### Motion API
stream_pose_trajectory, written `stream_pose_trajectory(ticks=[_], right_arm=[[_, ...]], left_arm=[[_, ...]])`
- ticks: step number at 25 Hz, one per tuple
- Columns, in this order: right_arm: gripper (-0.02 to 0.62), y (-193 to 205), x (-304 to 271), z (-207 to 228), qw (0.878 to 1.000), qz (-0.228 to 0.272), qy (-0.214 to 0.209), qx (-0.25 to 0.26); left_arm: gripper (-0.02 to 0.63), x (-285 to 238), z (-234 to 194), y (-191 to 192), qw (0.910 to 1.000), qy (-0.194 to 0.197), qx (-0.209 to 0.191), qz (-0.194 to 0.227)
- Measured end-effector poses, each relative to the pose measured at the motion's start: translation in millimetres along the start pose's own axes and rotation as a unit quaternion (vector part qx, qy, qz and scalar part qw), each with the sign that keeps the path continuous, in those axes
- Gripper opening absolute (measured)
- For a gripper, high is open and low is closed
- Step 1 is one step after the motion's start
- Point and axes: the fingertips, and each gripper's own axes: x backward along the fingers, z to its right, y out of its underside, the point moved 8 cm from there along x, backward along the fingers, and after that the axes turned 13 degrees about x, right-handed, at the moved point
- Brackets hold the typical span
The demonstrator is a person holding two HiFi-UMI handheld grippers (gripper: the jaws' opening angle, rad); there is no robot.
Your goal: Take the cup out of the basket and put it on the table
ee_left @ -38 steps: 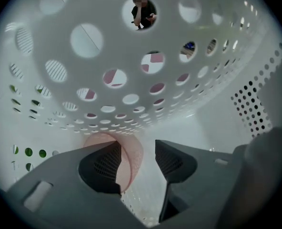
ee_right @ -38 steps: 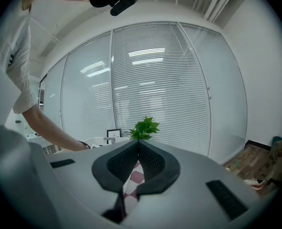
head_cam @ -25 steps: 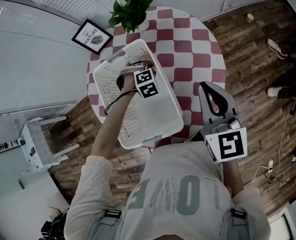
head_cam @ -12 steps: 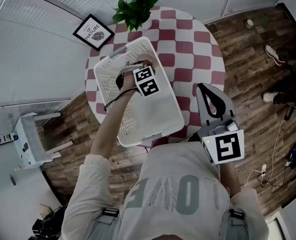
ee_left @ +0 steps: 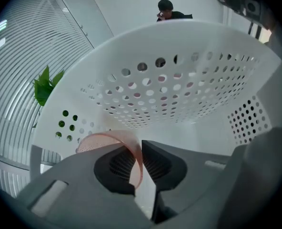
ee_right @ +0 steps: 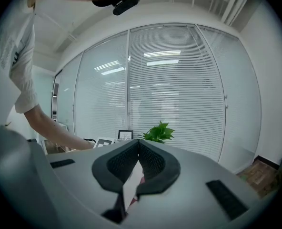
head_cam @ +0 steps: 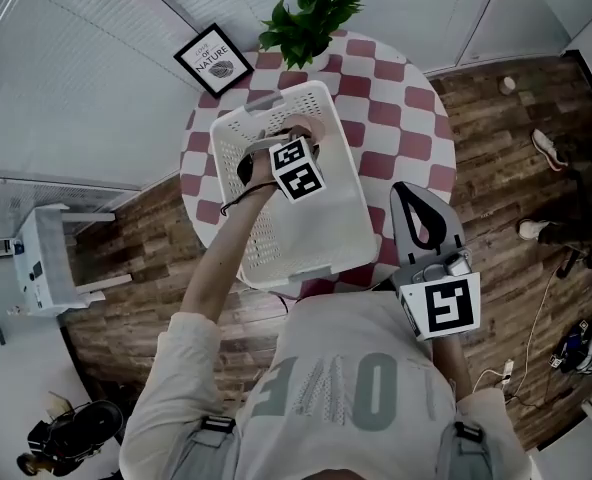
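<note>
Cup (ee_left: 115,137) is inside the basket (ee_left: 179,94), near its far end. One side of its wall is pinched between the jaws of the left gripper (ee_left: 137,151), one pad inside the rim and one outside. Those jaws have just been closing and clench on that wall; whether the base is off the basket's floor I cannot tell. To lift well, I judge it best to raise the cup straight up and upright until its base clears the basket's rim, since a grip on one thin wall lets a cup swing or slip, and squeezing harder may buckle it. Then it can go sideways to bare worktop (head_cam: 396,98) beside the basket and be set flat before release. The right gripper (ee_right: 138,144) hangs well clear of the basket, jaws clenched on nothing. The cup looks like thin, translucent pink plastic with a round, smooth lip, likely light and springy. The basket is rigid white plastic, rectangular, its walls pierced with rows of round holes. Dark ribbed pads line the jaws, and a red-and-white check cloth covers the round worktop under the basket
</note>
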Motion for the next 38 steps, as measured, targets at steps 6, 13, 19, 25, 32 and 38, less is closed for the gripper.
stream_pose_trajectory(ticks=[6,13,19,25,32,38], right_arm=[[0.009,-12,0,-1,0.999,0.009,0.008,0.037],[0.009,-25,-3,-4,0.998,0.027,0.006,0.050],[0.009,-45,-10,-16,0.994,0.058,-0.024,0.085],[0.009,-55,-11,-28,0.991,0.076,-0.047,0.100],[0.009,-59,-9,-43,0.988,0.090,-0.080,0.094],[0.009,-57,-4,-46,0.988,0.091,-0.095,0.075]], left_arm=[[0.044,37,7,1,0.9989,-0.025,0.007,0.039],[0.044,102,4,2,0.9850,-0.041,0.109,0.127],[0.044,165,7,14,0.9406,-0.083,0.235,0.231],[0.044,225,25,19,0.8863,-0.128,0.300,0.329],[0.044,284,47,33,0.7978,-0.192,0.357,0.446],[0.044,316,62,41,0.7482,-0.245,0.369,0.494]])
